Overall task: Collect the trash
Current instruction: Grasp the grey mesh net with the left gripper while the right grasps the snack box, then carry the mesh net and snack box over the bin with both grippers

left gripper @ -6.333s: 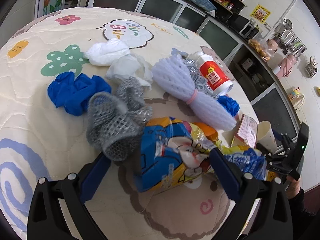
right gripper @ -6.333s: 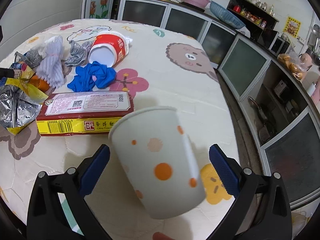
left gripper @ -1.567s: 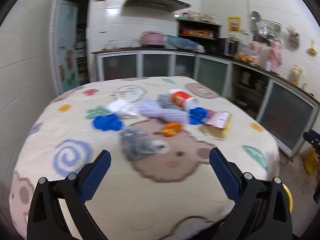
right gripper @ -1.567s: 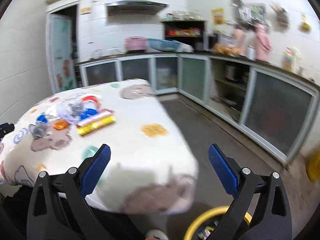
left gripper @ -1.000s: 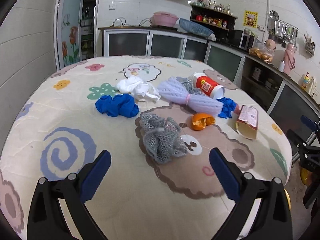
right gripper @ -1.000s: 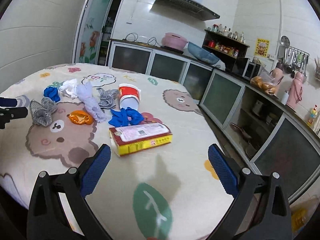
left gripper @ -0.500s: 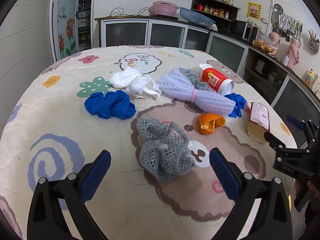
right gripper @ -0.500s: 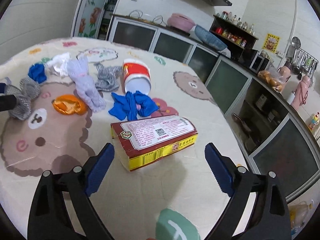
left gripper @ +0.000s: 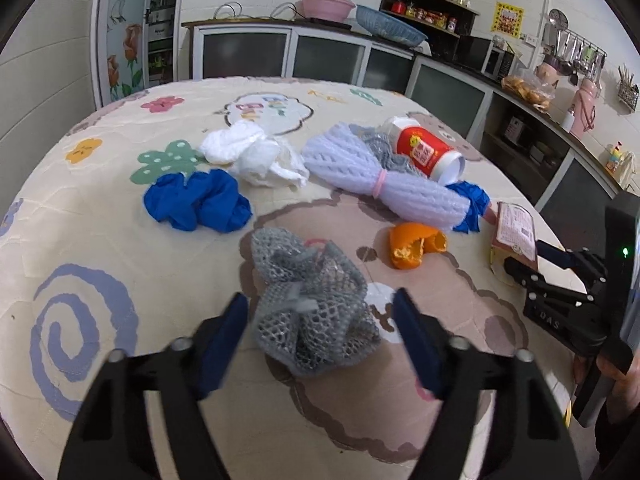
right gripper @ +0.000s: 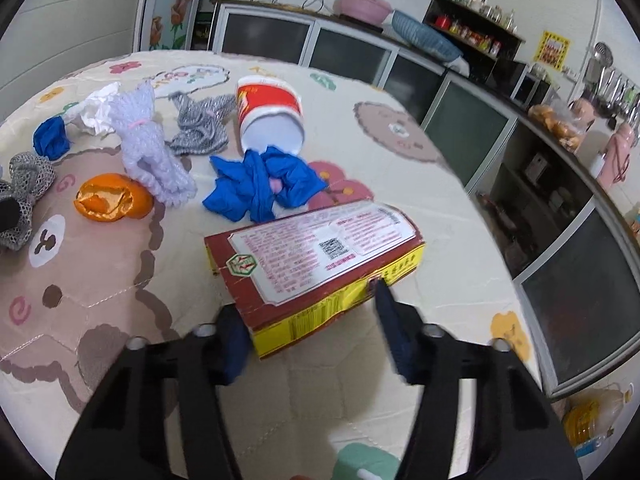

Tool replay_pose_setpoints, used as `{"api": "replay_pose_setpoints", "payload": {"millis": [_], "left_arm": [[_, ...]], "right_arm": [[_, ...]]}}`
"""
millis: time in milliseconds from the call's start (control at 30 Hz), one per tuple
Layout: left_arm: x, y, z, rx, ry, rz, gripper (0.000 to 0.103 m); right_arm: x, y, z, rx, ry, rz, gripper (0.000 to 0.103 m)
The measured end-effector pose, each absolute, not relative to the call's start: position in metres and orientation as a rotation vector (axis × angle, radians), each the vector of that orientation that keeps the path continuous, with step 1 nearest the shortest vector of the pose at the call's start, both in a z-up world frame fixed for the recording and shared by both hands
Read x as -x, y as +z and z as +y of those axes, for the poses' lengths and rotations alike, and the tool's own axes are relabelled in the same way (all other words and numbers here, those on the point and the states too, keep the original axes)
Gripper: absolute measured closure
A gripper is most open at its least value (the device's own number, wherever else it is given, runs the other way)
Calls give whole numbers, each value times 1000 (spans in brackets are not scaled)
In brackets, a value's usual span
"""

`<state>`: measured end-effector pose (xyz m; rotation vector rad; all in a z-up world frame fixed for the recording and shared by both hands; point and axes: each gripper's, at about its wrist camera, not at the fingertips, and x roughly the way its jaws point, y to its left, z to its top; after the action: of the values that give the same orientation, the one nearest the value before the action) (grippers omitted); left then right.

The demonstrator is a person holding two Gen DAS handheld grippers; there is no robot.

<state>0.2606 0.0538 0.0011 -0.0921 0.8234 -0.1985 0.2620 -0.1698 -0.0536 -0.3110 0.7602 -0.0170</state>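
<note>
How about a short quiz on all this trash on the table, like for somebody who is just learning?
1. What lies between the fingers of the left gripper?
A. grey mesh wad
B. orange peel
C. paper box
2. True or false: the red cup lies on its side.
3. How many blue crumpled bundles are on the table?

Key: 1 A. 2 True, its open mouth faces sideways. 3 Two, the second beside the cup's mouth.
</note>
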Motion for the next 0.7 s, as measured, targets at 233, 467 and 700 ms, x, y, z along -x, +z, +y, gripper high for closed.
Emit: {"api": "replay_pose_setpoints", "payload": {"millis": [233,467,700], "left_arm": [[-267,-8,59,154,-213,859,92],[-260,2,56,187,-265,819,94],[-243,10,59,208,-294,807,94]], "right_arm": [[-256,-50,-174,306,-42,734,86],[-252,-38,-189,258,-83,703,100],[-238,-24,-198,237,-99,663,101]]}}
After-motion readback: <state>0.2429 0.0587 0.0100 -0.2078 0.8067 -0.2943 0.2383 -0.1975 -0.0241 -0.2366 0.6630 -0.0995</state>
